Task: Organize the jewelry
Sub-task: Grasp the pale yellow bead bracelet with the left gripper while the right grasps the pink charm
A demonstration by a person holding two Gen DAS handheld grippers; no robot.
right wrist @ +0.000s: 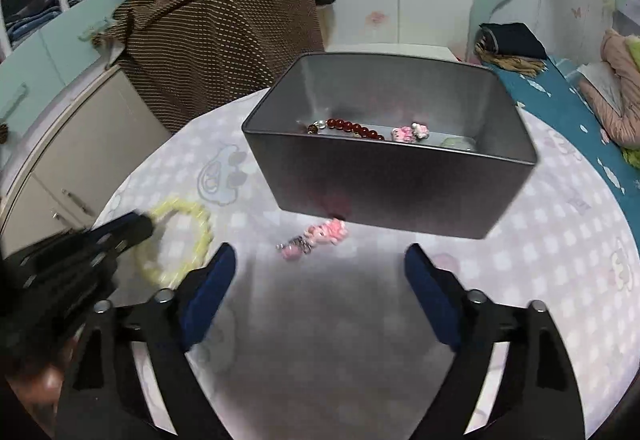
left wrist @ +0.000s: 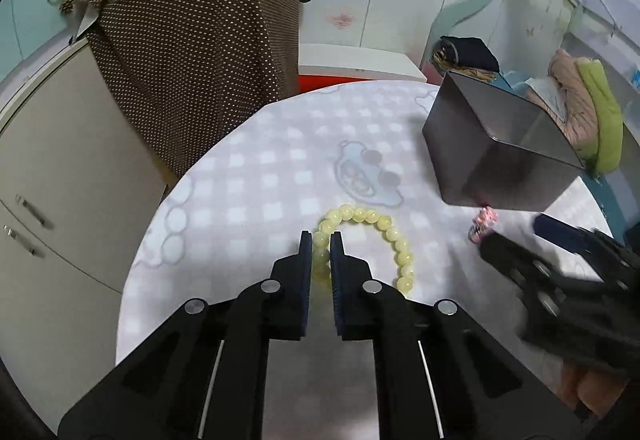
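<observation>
A pale yellow bead bracelet [left wrist: 372,230] lies on the round table; it also shows blurred in the right wrist view [right wrist: 182,236]. My left gripper [left wrist: 321,240] is shut on the bracelet's near left beads. A pink charm keychain [right wrist: 316,238] lies on the cloth just in front of the grey metal box [right wrist: 392,184]; it shows in the left wrist view too [left wrist: 484,224]. Inside the box lie a red bead bracelet [right wrist: 352,128] and a pink charm [right wrist: 408,132]. My right gripper [right wrist: 320,260] is open and empty, just short of the keychain.
The table carries a pale checked cloth [left wrist: 260,176]. A chair draped in brown dotted fabric [left wrist: 192,52] stands behind it, with a beige cabinet [left wrist: 52,176] at left. A bed with clothes [right wrist: 580,108] is at right.
</observation>
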